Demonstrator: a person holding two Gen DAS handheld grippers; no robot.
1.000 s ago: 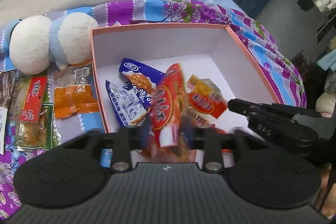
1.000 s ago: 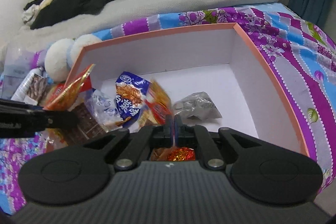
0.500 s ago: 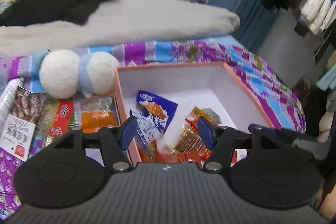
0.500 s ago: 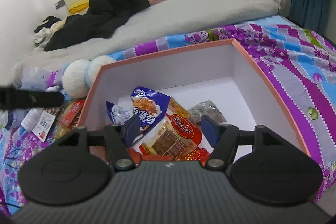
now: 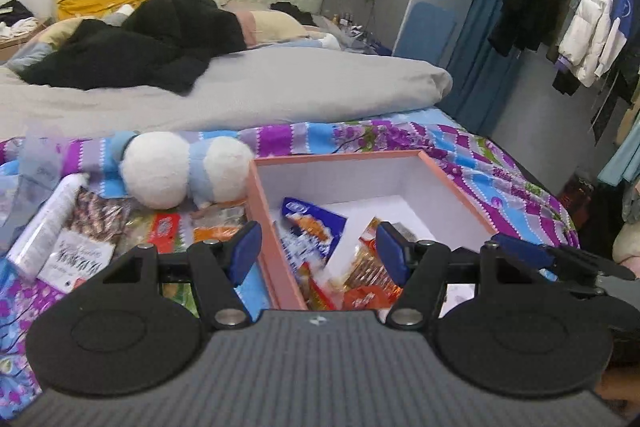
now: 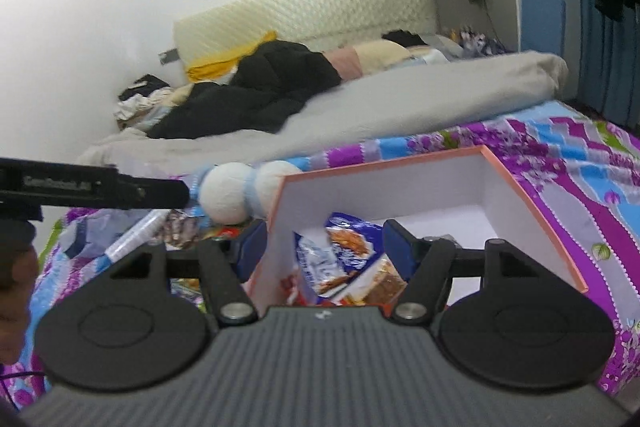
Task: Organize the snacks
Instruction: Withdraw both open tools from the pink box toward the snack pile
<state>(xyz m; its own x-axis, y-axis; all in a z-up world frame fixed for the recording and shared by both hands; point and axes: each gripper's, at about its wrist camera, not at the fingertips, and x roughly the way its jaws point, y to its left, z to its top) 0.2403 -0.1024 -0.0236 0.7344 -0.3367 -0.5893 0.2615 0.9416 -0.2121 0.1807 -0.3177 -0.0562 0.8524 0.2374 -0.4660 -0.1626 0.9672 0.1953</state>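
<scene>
1. The left tongs (image 5: 318, 255) stand well apart with their blue pads bare; nothing is pinched between them. They hang above the near left corner of the box (image 5: 272, 239), one finger over the bedspread and the other over the box's inside.
2. The right tongs (image 6: 324, 251) also gape wide and hold nothing. Their jaws have just been opening, and no packet sits between the pads. They hover above the near left part of the same box (image 6: 532, 203).
3. The box is a shallow, salmon-edged carton with white inner walls, lying open on the purple and blue patterned bedspread (image 5: 500, 171) of the bed.
4. Inside the box, snack packets are heaped towards its near left corner: a blue and white packet (image 5: 312, 227) leans on top, with orange and red packets (image 5: 364, 275) beside and below it. The far right part of the box floor is bare white.
5. More snack packets (image 5: 96, 223) lie loose on the bedspread just left of the box, among them a red one and an orange one, beside a white tube.
6. A white and pale blue plush toy (image 5: 180, 169) rests against the box's far left corner.
7. A grey duvet (image 5: 240, 91) and dark clothes cover the bed farther back.
</scene>
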